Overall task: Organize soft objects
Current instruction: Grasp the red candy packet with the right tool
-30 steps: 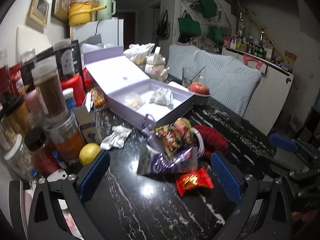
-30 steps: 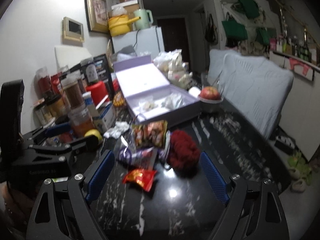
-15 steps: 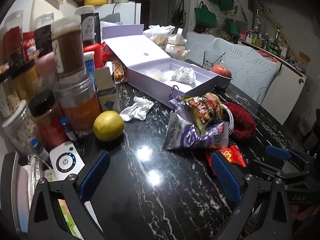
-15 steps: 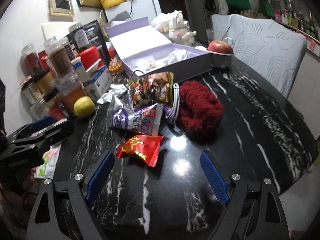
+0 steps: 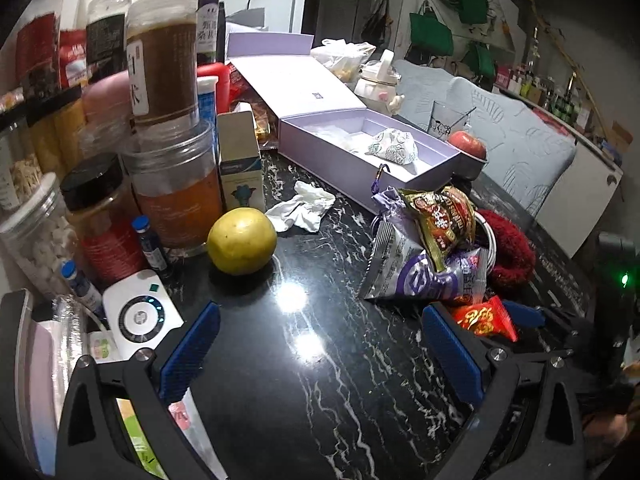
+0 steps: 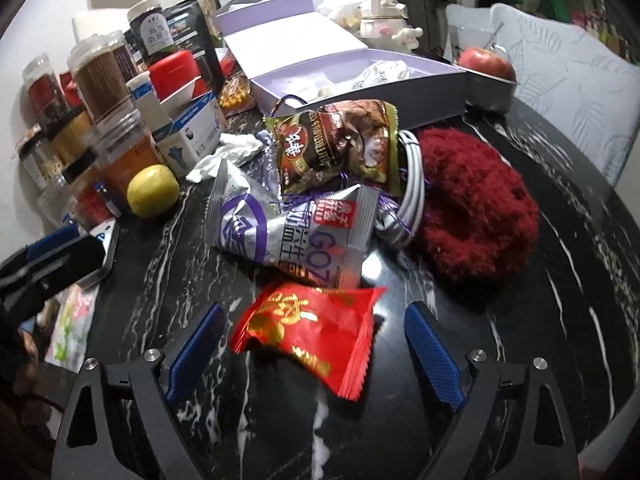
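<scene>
The red snack packet (image 6: 310, 330) lies on the black marbled surface (image 6: 560, 320), nearest of a small heap: behind it a silver and purple packet (image 6: 288, 232), a brown packet (image 6: 336, 144) propped on that, a coiled white cable (image 6: 408, 184) and a fuzzy dark red bundle (image 6: 476, 208). What the bundle is I cannot tell; its far side is hidden. In the left wrist view the red packet (image 5: 486, 318) is half covered by that camera's own pad, and the bundle (image 5: 510, 246) shows only as a strip past the packets. That view alone shows clearly inside the open lilac box (image 5: 360, 168), where a patterned soft wad (image 5: 394, 146) rests; the right view blurs it. The right tongs (image 6: 312, 344) stand wide apart with the red packet between the pads, touching neither. The left tongs (image 5: 320, 344) are equally spread over bare surface, gripping nothing, with a yellow citrus fruit (image 5: 242, 240) and a crumpled tissue (image 5: 304, 210) beyond.
</scene>
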Demonstrator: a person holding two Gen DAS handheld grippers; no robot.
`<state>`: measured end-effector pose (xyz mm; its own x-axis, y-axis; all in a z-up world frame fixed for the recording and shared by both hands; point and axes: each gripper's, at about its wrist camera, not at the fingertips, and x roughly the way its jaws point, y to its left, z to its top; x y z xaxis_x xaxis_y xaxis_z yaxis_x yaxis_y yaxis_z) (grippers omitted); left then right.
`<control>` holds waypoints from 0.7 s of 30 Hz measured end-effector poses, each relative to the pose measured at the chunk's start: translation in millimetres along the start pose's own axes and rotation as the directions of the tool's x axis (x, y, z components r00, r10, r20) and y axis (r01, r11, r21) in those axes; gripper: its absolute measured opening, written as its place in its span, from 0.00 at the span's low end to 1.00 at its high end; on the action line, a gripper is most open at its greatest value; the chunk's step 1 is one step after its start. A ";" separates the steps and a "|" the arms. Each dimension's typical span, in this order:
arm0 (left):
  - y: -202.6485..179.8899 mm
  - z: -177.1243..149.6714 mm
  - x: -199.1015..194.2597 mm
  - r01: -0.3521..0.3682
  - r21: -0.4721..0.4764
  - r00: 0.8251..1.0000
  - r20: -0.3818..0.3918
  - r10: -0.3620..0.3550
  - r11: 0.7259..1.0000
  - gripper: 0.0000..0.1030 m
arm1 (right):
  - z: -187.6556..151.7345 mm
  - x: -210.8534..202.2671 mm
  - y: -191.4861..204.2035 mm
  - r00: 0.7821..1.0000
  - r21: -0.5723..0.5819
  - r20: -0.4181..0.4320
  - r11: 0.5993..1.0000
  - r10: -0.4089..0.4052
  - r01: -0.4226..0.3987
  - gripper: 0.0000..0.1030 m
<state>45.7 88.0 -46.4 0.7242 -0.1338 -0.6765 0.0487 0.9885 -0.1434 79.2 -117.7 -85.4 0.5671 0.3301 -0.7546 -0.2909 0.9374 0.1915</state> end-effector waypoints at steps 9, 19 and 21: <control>-10.8 10.5 16.0 0.044 0.047 0.999 -0.027 -0.042 0.998 1.00 | 0.8 1.3 3.8 0.999 -0.065 -0.010 0.997 0.047 -0.047 0.50; -50.5 21.5 40.4 0.109 0.113 0.992 -0.073 -0.101 0.988 1.00 | -10.8 -17.9 -26.2 0.997 -0.031 -0.015 0.997 0.074 -0.074 0.49; -55.7 27.2 42.9 0.091 0.132 0.995 -0.057 -0.084 0.987 1.00 | -14.5 -23.9 -37.0 0.998 -0.009 -0.008 0.998 0.070 -0.070 0.49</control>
<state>92.7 29.2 -47.8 0.6768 -0.2203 -0.7024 0.2045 0.9729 -0.1081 65.2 -161.9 -83.5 0.5395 0.3939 -0.7442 -0.3366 0.9110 0.2382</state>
